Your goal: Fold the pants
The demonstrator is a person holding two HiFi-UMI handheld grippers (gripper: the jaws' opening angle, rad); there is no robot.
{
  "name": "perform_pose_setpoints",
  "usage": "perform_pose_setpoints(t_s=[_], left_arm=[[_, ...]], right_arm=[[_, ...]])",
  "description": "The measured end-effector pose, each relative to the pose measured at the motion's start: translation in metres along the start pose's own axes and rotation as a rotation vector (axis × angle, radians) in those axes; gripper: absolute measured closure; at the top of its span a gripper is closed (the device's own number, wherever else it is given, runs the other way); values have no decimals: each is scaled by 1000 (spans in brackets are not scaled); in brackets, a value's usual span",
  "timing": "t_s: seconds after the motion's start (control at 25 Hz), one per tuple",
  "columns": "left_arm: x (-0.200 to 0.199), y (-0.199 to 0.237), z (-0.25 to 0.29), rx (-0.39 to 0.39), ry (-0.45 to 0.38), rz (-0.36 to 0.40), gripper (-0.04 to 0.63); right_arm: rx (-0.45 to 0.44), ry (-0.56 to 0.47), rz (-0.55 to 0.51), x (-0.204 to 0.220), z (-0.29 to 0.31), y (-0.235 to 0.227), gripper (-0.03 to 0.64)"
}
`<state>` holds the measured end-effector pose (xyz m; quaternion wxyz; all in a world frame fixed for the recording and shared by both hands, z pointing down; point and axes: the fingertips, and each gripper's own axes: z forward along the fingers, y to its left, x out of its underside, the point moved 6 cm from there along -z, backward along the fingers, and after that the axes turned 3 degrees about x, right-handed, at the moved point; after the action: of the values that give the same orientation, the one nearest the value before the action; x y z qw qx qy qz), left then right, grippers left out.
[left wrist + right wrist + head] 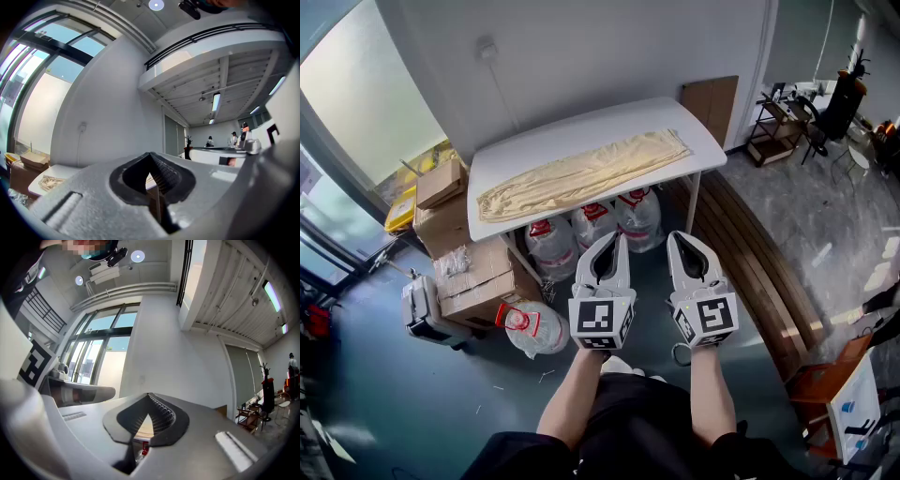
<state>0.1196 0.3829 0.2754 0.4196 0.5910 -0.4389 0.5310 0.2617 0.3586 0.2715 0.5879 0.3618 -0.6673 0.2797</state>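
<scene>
Table (572, 139) front open; water jugs (595, 225) beneath, boxes (473, 272) left.

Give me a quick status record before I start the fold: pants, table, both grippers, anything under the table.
pants: cream, stretched out lengthwise on the table
table: white, by the wall
left gripper: shut, empty, short of the table
right gripper: shut, empty, short of the table
under table: water jugs
beside table: cardboard boxes
</scene>
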Motion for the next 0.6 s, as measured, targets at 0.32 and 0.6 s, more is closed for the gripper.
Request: perform_pose_setpoints(t_s=[0.32, 0.6], left_arm=[[-1, 2, 2, -8, 7, -5, 592], [11, 14, 15, -4, 39, -9, 592]], right_arm=[[-19, -7, -5, -4, 6, 0, 611], [-15, 7, 6, 9, 20, -5, 611]])
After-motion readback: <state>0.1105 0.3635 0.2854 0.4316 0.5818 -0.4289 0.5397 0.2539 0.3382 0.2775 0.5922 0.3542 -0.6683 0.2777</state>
